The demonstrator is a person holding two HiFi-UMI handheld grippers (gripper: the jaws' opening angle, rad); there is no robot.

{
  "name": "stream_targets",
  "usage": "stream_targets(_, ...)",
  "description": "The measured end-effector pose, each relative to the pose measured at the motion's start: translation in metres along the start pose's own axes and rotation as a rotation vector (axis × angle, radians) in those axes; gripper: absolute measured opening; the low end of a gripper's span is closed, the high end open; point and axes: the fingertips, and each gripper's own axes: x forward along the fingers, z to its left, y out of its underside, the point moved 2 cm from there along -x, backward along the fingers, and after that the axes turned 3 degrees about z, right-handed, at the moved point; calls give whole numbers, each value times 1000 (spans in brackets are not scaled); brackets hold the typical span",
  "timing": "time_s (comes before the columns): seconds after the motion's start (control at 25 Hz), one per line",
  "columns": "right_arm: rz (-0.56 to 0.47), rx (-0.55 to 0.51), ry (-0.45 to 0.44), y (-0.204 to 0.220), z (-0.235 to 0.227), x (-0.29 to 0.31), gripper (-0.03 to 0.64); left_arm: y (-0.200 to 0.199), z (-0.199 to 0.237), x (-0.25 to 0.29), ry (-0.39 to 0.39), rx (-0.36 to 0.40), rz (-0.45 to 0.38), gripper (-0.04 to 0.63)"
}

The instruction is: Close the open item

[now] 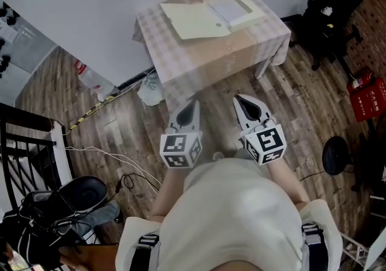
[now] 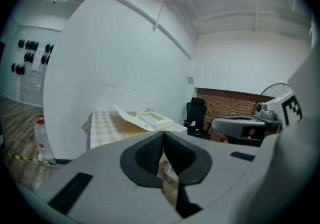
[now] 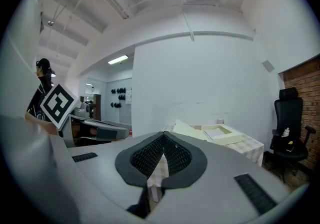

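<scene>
An open cream box (image 1: 235, 5) lies on a small table (image 1: 199, 52) with a checked cloth; its lid (image 1: 193, 20) is flung back flat to the left. The box also shows far off in the left gripper view (image 2: 152, 118) and in the right gripper view (image 3: 220, 132). My left gripper (image 1: 194, 104) and right gripper (image 1: 238, 99) are held side by side over the wooden floor, short of the table's near edge. Both are shut with nothing between the jaws; the pads (image 2: 150, 153) meet at the tips (image 3: 152, 155).
A black office chair (image 1: 329, 16) stands right of the table, a red extinguisher (image 1: 368, 98) beyond it. A plastic bottle (image 1: 90, 79) and cables (image 1: 114, 161) lie on the floor at left. A black fan base (image 1: 335, 155) sits at right. White wall runs behind the table.
</scene>
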Motion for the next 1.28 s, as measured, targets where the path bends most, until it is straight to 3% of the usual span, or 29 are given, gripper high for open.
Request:
stream_targets(0.32, 28, 23, 9, 6, -12, 4, 0, 1, 0, 11, 10, -4, 17, 5)
stream_targets(0.64, 19, 0, -42, -3, -38, 38, 0, -7, 9, 47, -29, -25, 19, 5)
stream_targets(1.28, 0, -14, -108, -33, -186, 98, 0, -58, -22, 191, -73, -2, 5, 5)
